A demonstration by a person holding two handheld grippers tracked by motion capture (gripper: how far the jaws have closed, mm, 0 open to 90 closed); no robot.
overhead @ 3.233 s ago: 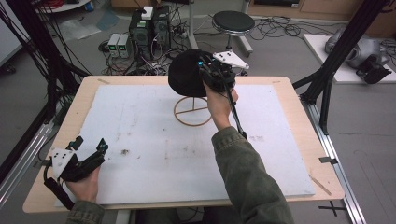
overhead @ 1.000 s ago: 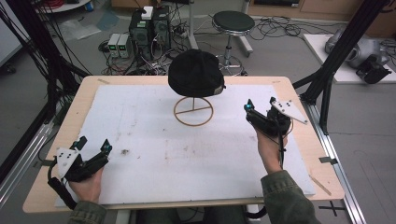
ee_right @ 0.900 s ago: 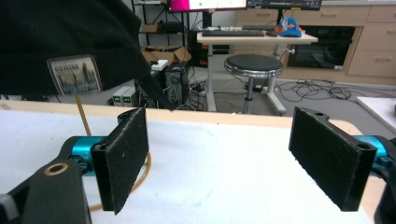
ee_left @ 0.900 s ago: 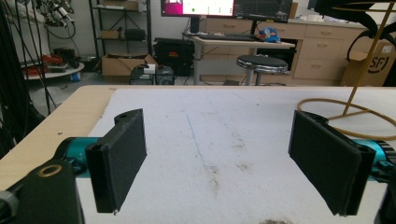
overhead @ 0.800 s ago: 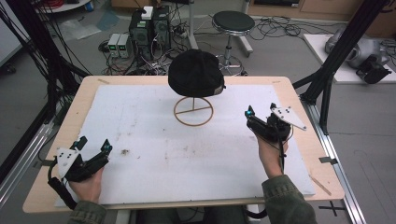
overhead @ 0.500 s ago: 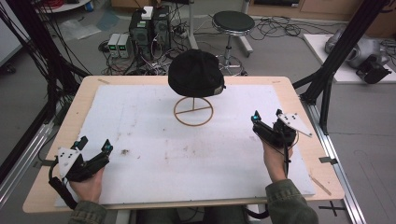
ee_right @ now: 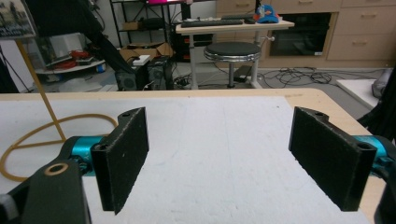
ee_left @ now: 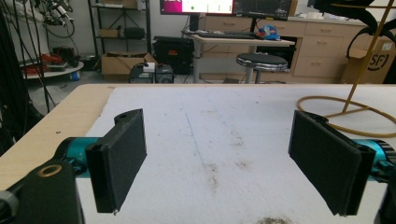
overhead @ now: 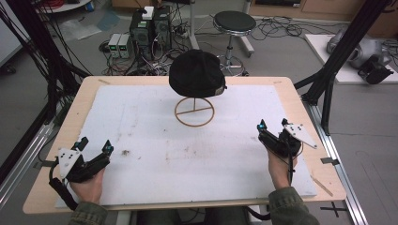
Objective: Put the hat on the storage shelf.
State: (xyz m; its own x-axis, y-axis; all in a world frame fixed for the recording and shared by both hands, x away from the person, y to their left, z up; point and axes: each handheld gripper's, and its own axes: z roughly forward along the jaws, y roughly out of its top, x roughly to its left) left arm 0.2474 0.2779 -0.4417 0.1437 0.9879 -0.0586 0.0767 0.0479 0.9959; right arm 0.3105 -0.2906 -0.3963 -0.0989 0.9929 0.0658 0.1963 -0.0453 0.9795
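black fabric cap point(overhead: 196, 73) sits on top of a thin yellow wire stand point(overhead: 194, 111) at the far middle of the white foam-covered table point(overhead: 141, 136), lifted off the surface, likely so it keeps its shape. left gripper point(overhead: 94, 146) rests near the front left corner, jaws spread wide, nothing between them. right gripper point(overhead: 273, 127) sits at the right edge, jaws wide too, empty. both are well apart from the cap, parked low at the sides, which leaves the stand free; looks like a rest pose.

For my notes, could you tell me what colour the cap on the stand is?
The cap is black, clearest in the high view.
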